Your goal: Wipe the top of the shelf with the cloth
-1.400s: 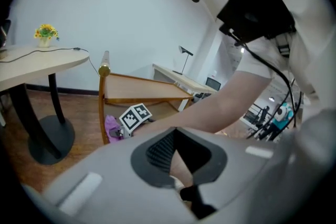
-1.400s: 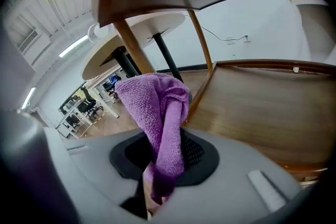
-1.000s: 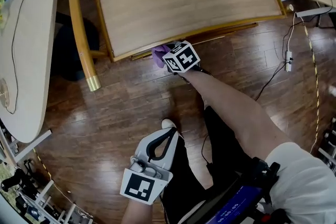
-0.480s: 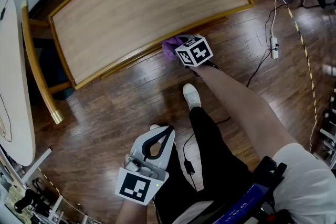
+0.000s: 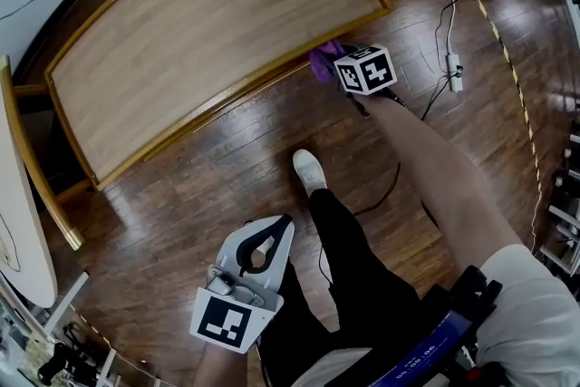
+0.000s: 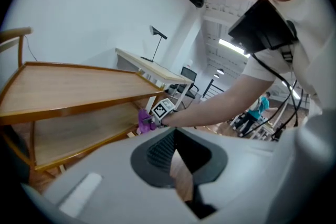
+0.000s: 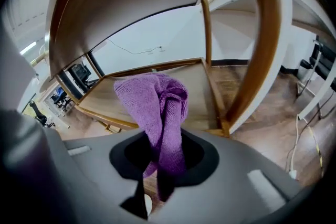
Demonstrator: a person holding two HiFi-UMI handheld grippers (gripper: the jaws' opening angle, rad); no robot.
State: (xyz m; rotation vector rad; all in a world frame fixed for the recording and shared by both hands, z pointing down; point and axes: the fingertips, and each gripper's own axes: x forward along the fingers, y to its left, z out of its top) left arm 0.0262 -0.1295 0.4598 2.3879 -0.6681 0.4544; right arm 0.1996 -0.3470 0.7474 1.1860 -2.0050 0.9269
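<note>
purple cloth [image 7: 157, 107] pinched between closed jaws of right gripper [image 7: 165, 165], at one o'clock in head view, just below front edge of shelf [image 5: 208, 23] top, left gripper [image 5: 283, 227] at seven o'clock, jaws together, holding nothing, above wood floor [image 5: 181, 186]

In the head view the right gripper [image 5: 349, 63] covers most of the purple cloth [image 5: 323, 61]; the upper edge crops the shelf [image 5: 199, 32].

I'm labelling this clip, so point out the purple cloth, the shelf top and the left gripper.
purple cloth [image 7: 157, 107]: right gripper view, on the bunched fold above the jaws.
shelf top [image 5: 208, 32]: head view, bare middle of the wooden board.
left gripper [image 5: 285, 223]: head view, where its closed tips meet.
</note>
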